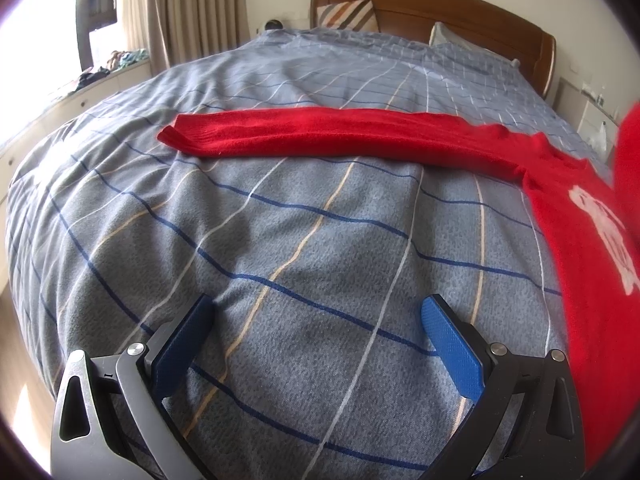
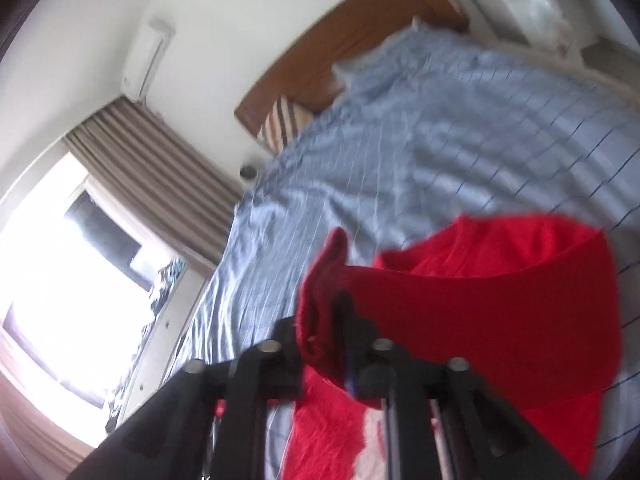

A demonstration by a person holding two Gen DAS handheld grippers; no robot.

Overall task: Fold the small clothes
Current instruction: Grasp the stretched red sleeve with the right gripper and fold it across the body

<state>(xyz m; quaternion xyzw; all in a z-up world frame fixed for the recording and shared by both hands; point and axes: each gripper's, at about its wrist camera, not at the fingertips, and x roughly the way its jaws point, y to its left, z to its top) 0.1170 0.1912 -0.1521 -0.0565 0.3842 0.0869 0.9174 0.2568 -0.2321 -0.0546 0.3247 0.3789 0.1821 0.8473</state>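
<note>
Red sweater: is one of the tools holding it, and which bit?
Yes. The right tool is shut on the red sweater, pinching a bunched edge and lifting it off the bed. Which part exactly is too blurred. The left tool is open, empty.

Blur and cut-offs in both wrist views

The red sweater (image 1: 580, 216) runs off the left wrist view's right edge, its white print (image 1: 608, 232) partly cut; the right wrist view is motion-blurred, and red cloth hides the right gripper (image 2: 344, 336) fingertips.
</note>
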